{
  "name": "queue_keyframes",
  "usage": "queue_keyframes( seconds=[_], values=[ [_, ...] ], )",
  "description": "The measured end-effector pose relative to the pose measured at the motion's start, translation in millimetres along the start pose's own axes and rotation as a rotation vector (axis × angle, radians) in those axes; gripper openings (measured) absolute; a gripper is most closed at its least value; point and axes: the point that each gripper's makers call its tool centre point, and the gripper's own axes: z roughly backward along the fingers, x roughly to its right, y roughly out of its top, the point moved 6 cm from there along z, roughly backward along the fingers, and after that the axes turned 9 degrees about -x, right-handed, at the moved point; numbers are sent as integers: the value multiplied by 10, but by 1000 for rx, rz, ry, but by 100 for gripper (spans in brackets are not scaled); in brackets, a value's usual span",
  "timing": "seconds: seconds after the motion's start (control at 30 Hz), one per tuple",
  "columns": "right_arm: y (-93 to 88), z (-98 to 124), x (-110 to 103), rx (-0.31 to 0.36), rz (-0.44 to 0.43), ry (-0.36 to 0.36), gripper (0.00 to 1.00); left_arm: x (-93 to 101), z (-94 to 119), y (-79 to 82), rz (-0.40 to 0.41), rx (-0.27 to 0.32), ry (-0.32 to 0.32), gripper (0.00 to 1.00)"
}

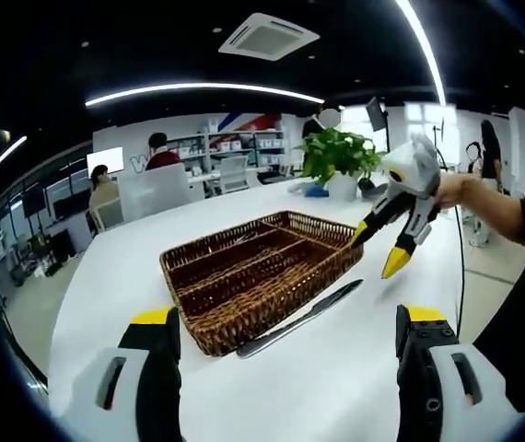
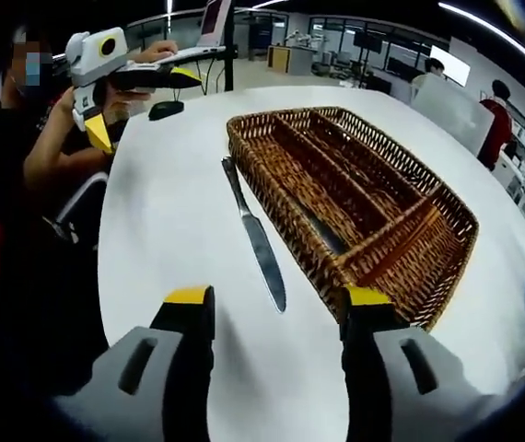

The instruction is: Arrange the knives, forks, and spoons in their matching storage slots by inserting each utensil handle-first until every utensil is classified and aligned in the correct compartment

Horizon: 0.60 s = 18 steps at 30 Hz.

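Observation:
A brown wicker basket with long compartments sits on the white table. One silver knife lies on the table alongside the basket's wall. Inside a long compartment rests a dark utensil whose kind I cannot tell. My left gripper is open and empty, held back from the knife. My right gripper is open too, raised above the table near the basket's end, with the knife's tip just ahead of its jaws.
A potted plant stands on the table beyond the basket. A dark mouse and a laptop lie near the table's far edge. People sit at desks behind. A person's arm holds the right gripper.

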Motion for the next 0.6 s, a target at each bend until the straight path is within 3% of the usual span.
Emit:
queue_keyframes(
  seconds=[0.17, 0.6],
  values=[
    [29, -80, -8, -18, 29, 24, 42, 29, -7, -7, -7, -4, -6, 99],
    [93, -327, -17, -54, 62, 106, 30, 116, -59, -46, -13, -19, -32, 99]
  ],
)
